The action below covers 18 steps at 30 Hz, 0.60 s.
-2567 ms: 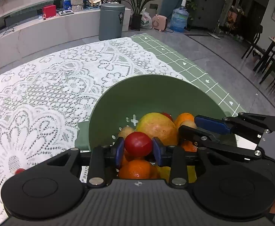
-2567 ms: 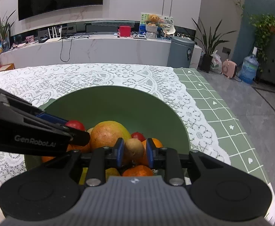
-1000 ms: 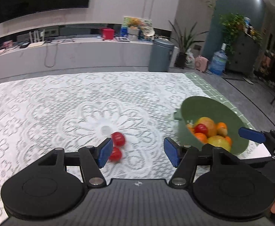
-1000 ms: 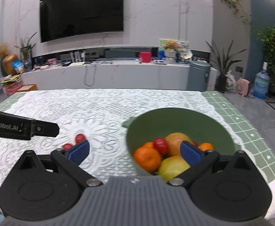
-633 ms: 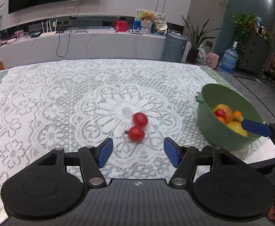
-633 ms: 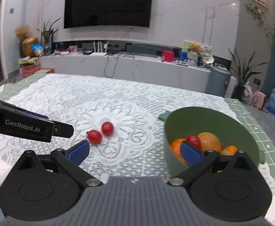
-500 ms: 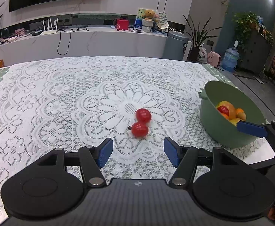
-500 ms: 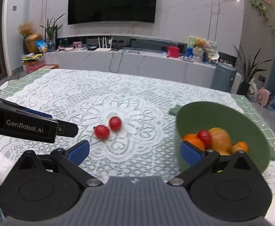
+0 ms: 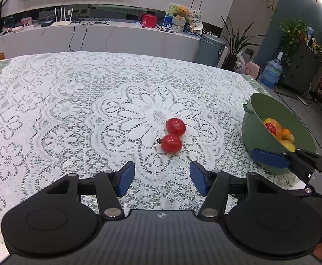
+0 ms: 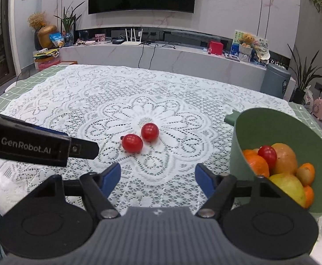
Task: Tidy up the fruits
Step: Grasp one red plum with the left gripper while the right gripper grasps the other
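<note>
Closing empty left gripper (image 9: 162, 181) short of two tomatoes (image 9: 173, 135).

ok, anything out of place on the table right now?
Yes: two red tomatoes lie loose on the lace tablecloth, side by side at its centre flower, apart from the green bowl that holds the other fruit. Neither gripper holds anything. Nothing looks spilled or damaged.

"GenRobot.AI" is printed in pale letters on the black side of the left gripper (image 10: 81, 149), seen in the right wrist view. Elsewhere, labels on the shelf items are too small to be read.
</note>
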{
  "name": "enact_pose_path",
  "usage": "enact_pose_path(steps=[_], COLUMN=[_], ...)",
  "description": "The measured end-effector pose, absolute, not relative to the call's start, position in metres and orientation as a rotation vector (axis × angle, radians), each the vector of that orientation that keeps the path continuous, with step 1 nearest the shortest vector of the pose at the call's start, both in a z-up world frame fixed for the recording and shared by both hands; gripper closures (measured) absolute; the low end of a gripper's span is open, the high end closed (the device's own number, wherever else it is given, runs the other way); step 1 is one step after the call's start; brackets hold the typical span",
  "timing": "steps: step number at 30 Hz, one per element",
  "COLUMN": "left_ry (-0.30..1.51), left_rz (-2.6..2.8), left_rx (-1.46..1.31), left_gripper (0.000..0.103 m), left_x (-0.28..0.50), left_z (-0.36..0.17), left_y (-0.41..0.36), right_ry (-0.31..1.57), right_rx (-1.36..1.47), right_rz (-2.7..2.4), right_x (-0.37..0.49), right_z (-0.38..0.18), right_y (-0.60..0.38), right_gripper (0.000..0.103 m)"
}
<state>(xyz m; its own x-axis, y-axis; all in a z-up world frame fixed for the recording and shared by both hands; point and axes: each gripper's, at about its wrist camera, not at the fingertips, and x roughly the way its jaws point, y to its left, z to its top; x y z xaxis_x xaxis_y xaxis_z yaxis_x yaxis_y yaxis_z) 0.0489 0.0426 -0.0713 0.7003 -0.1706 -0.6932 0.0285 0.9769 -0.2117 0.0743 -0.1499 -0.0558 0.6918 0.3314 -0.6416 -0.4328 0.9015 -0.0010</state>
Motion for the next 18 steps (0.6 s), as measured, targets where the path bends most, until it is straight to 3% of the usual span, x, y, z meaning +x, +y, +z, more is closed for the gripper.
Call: enact_pose_path(steps=[10, 12, 16, 18], left_ry=[0.808, 0.813, 0.819, 0.824], left_rz=[-0.132, -0.145, -0.158, -0.169], left_rx=[-0.23, -0.229, -0.236, -0.257], left_gripper=[0.046, 0.046, 0.046, 0.046], left_x=[0.059, 0.062, 0.07, 0.077], left_z=[-0.082, -0.085, -0.09, -0.092], left_y=[0.047, 0.046, 0.042, 0.041], right_ry=[0.673, 0.671, 0.677, 0.676], right_rx=[-0.207, -0.215, -0.237, -0.262], right_rz=[0.44, 0.443, 0.459, 0.453], right_x=[0.088, 0.091, 0.099, 0.102], right_z=[-0.064, -0.066, -0.07, -0.072], right_y=[-0.141, -0.14, -0.138, -0.136], right_gripper=[0.036, 0.038, 0.054, 0.055])
